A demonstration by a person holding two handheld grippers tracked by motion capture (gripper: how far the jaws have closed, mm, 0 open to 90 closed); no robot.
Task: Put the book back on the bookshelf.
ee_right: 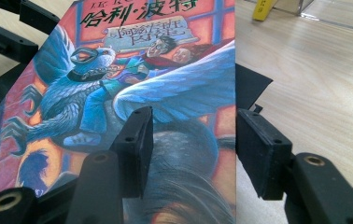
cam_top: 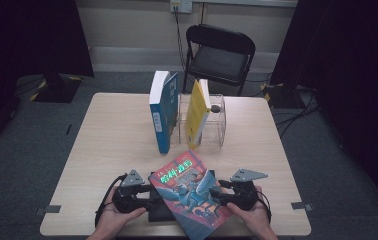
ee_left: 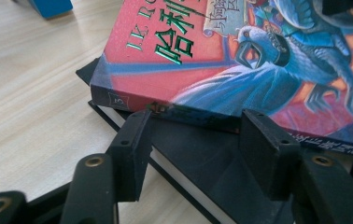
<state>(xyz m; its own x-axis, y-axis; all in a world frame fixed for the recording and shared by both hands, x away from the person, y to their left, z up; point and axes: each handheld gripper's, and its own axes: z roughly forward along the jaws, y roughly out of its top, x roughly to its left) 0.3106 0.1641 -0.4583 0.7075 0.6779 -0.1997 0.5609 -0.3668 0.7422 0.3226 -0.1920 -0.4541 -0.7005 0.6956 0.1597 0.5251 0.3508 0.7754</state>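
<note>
In the high view, the red book (cam_top: 191,192) lies skewed at the table's (cam_top: 117,145) near edge, long axis running far-left to near-right, between the left gripper (cam_top: 149,192) and right gripper (cam_top: 216,192). In the left gripper view its parted jaws face the book's spine (ee_left: 174,109). In the right gripper view, parted jaws straddle the right edge, unclamped.

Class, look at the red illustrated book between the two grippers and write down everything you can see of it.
The red book is a paperback, its glossy cover showing a blue winged creature with riders, green and black Chinese title lettering and a dark spine. It lies closed, cover up, askew near the table's front edge, resting on a black flat thing. The left gripper meets its spine edge; the right gripper straddles its opposite edge, one jaw over the cover.
</note>
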